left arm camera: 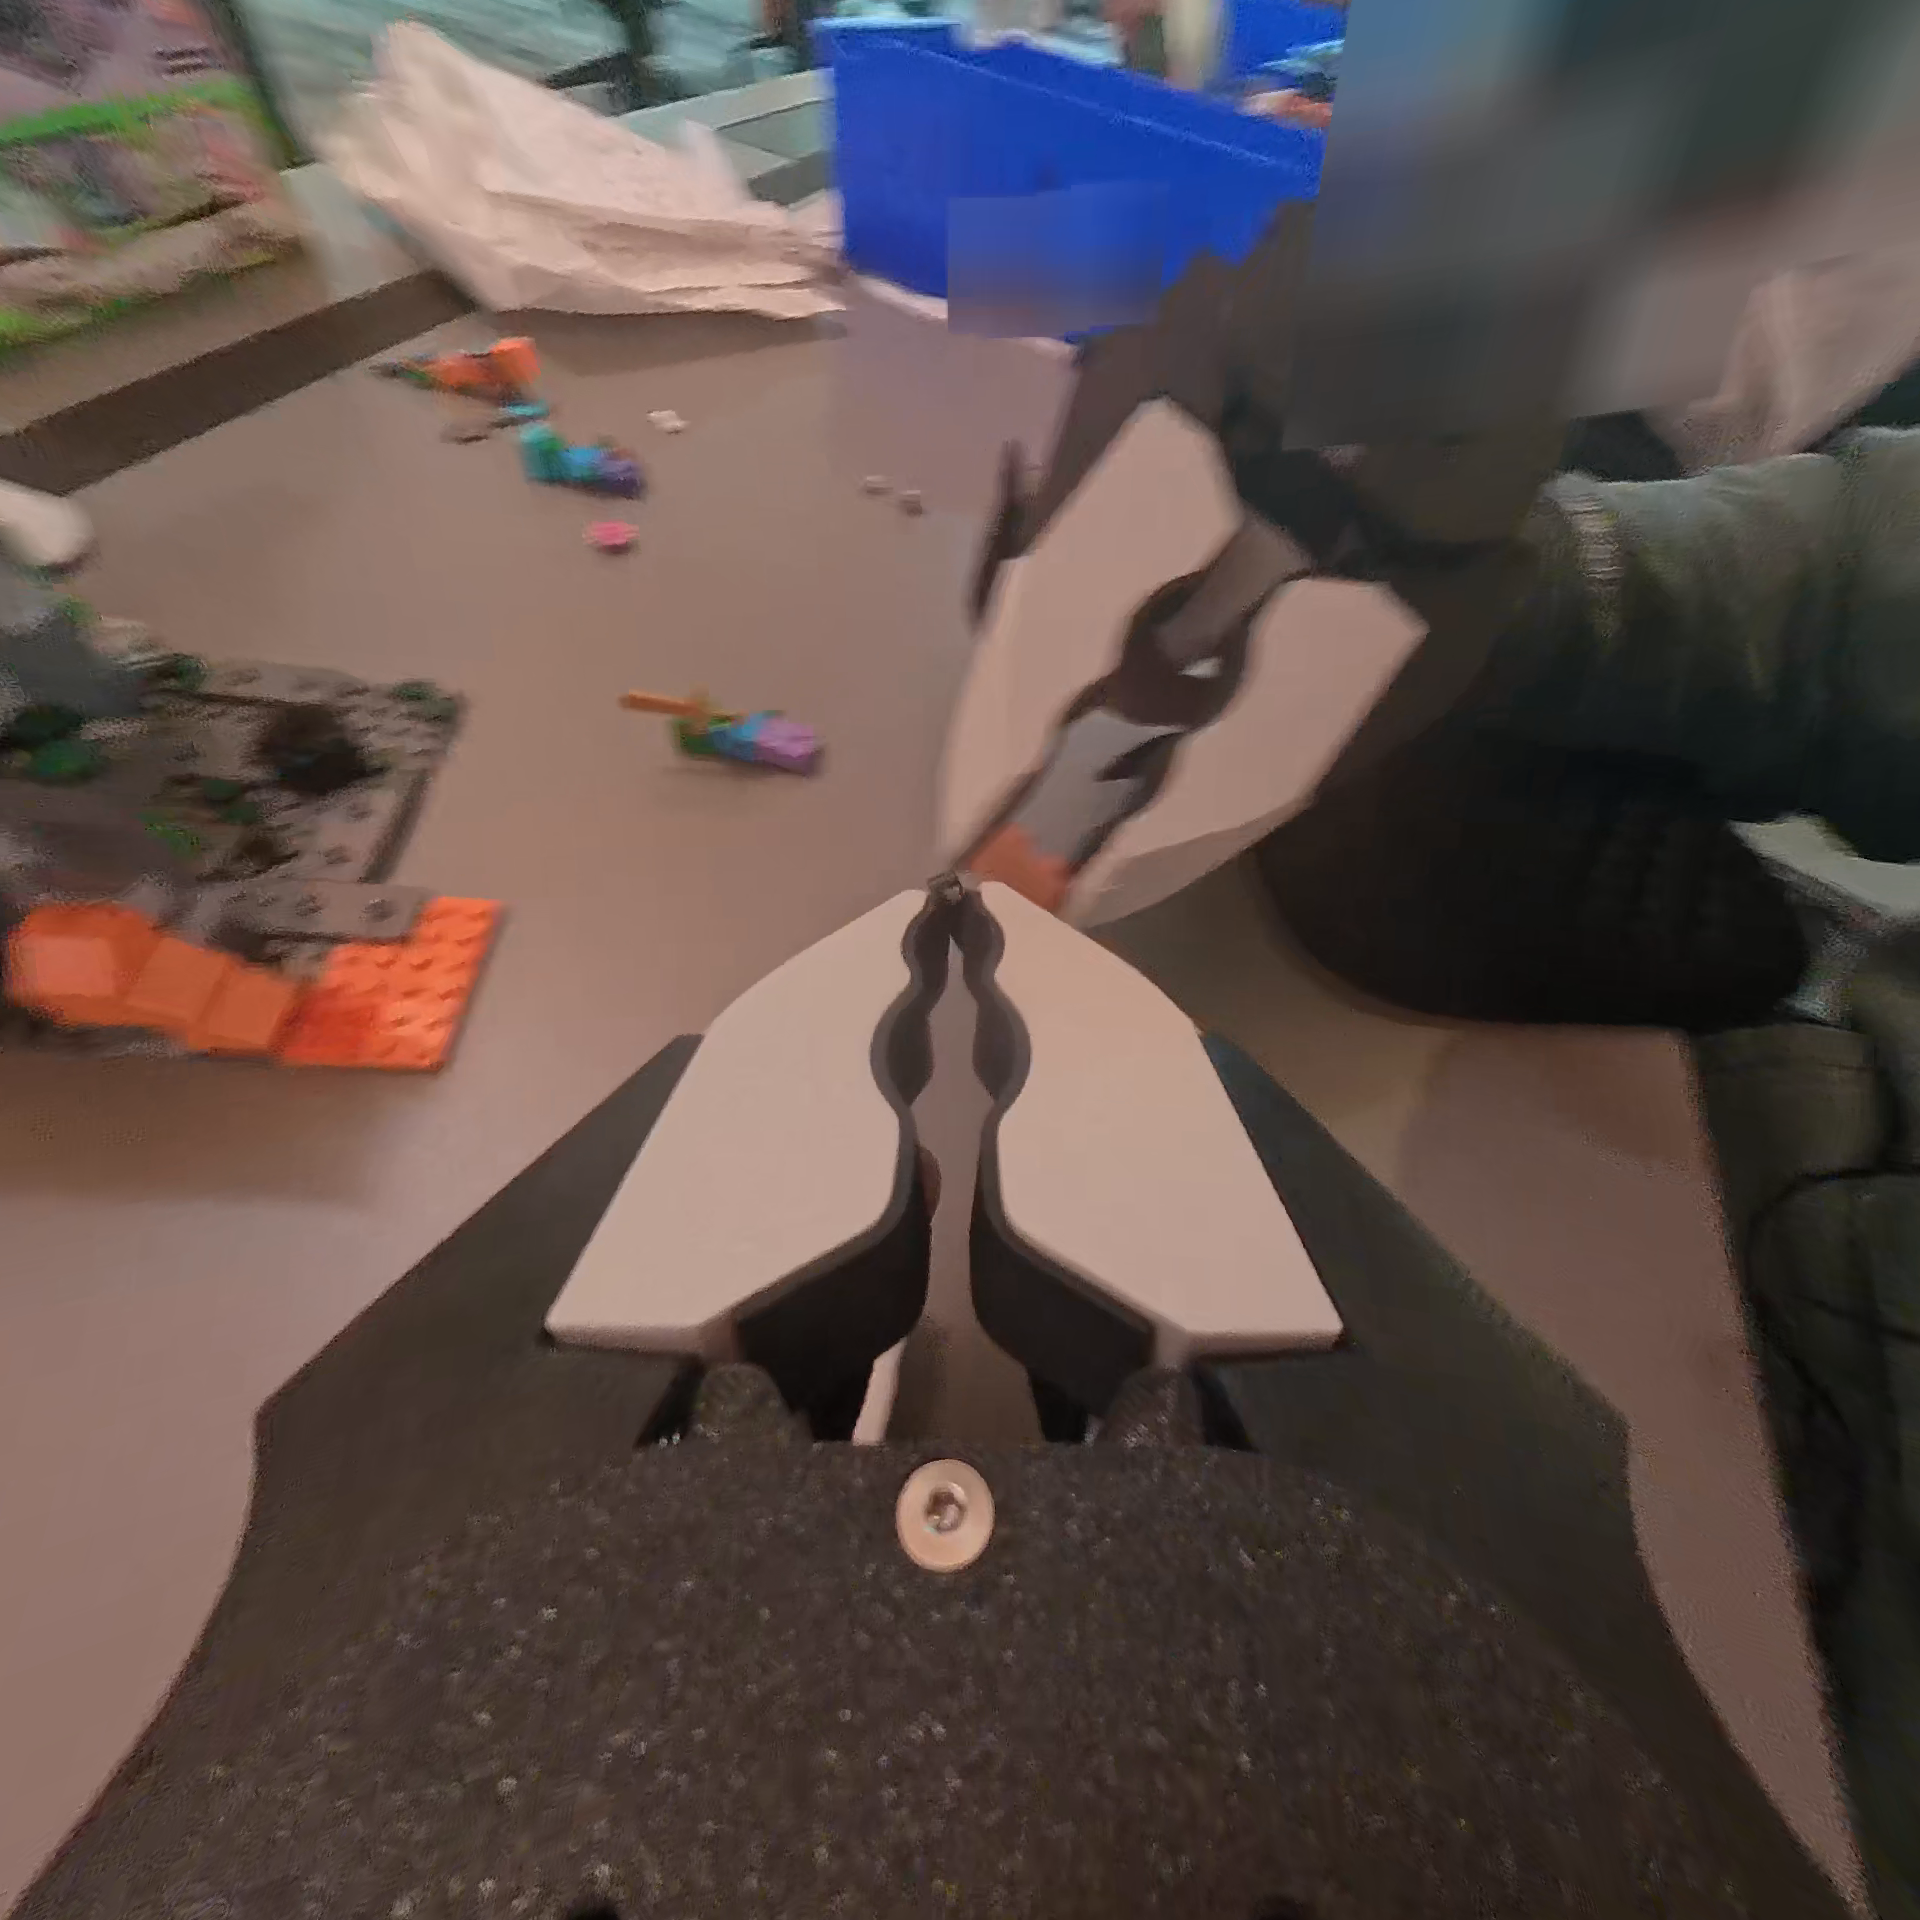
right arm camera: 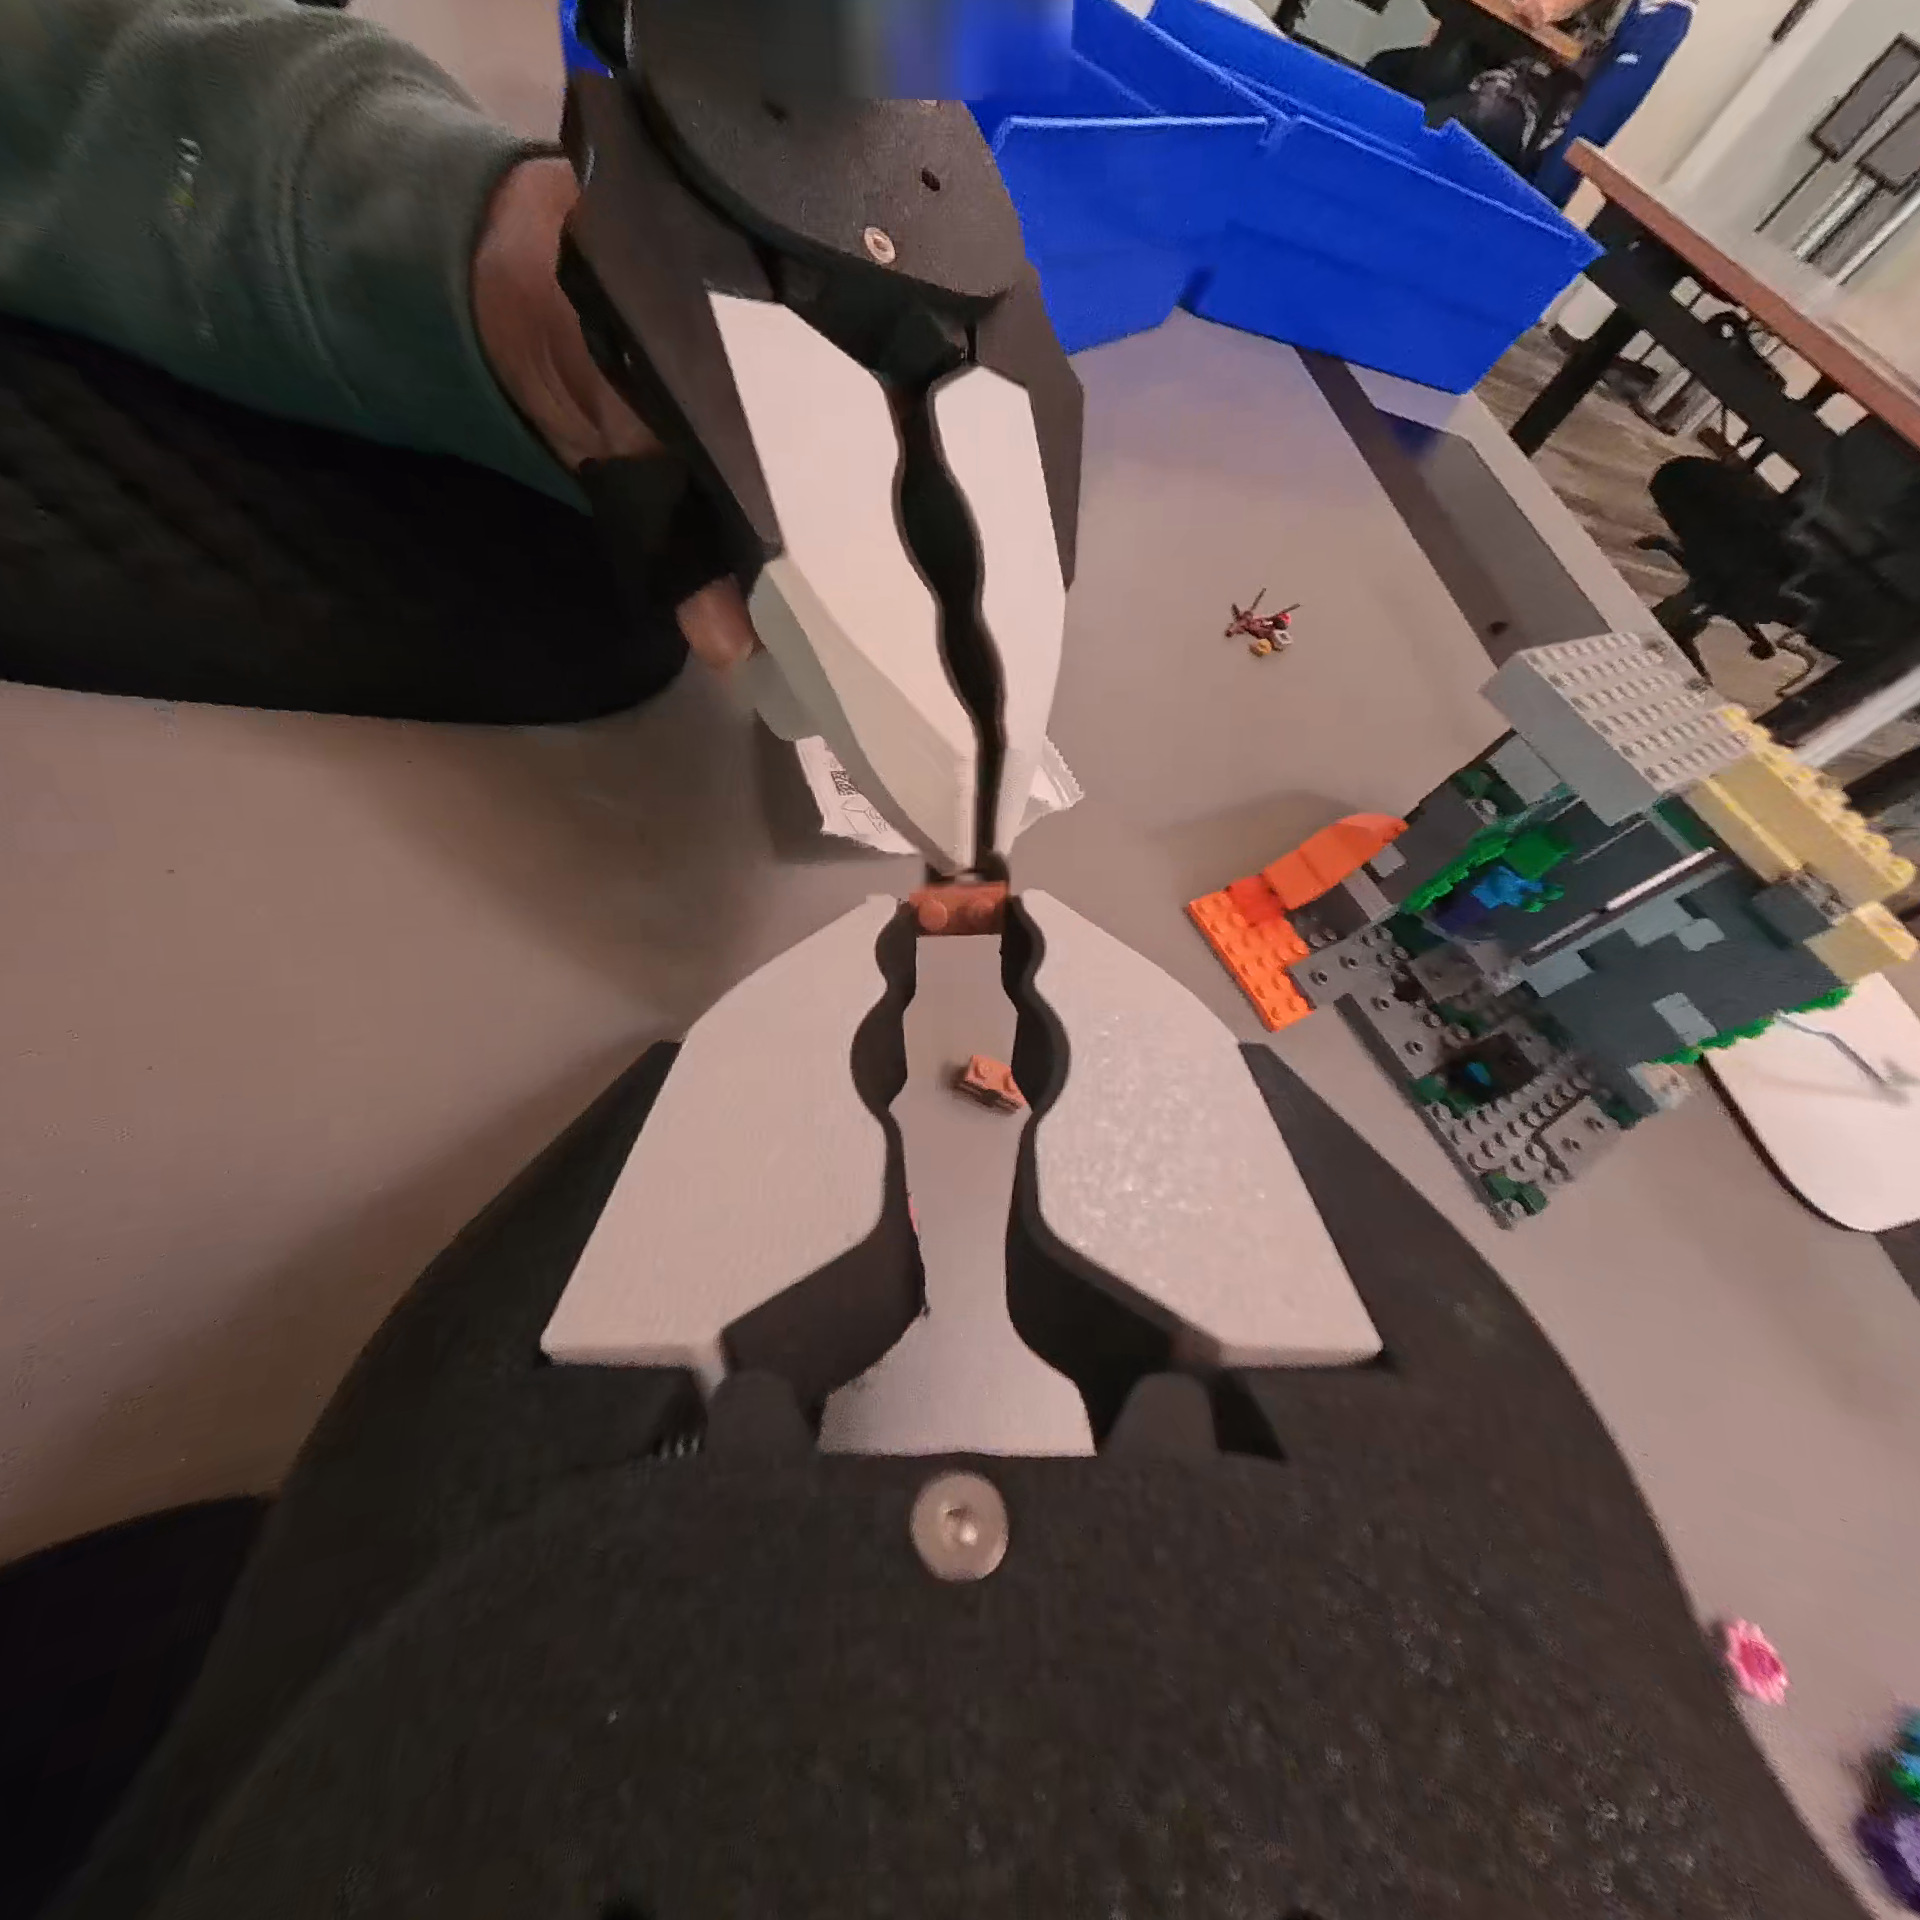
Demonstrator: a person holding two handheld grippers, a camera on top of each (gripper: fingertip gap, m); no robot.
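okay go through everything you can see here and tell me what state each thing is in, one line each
left gripper: shut on a tiny dark piece
right gripper: shut on brown plate, held above the table
loose brown piece: lying on table
brick model: partly built, standing on table
blue bin: open-topped, contents not visible
paper bag: crumpled, lying flat

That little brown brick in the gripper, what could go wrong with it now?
The right gripper pinches the brown brick only at its very fingertips, so it might slip and drop beside the other brown piece on the table. The left gripper holds something tiny and dark; a bump between the tips could flick it away.
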